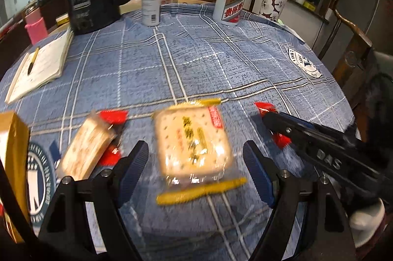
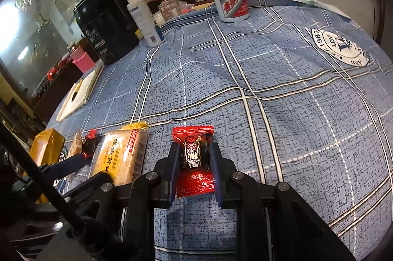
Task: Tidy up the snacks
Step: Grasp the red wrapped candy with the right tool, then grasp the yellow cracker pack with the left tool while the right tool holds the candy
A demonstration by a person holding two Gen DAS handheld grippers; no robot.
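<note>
The right gripper (image 2: 193, 160) has its fingers clamped on a red-wrapped candy (image 2: 194, 157) low over the blue plaid-clothed desk (image 2: 270, 89). The left gripper (image 1: 195, 170), fingers wide apart, straddles a clear-wrapped square cracker pack with yellow ends (image 1: 192, 143), apparently about to close; the candy probably belongs beside the other snacks.

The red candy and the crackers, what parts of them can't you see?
- Red candy: right wrist view, the right gripper fingers cover its sides; left wrist view, only its ends show.
- Cracker pack: left wrist view, motion blur smears the print.
- Yellow box: left wrist view, cut off by the edge.
</note>
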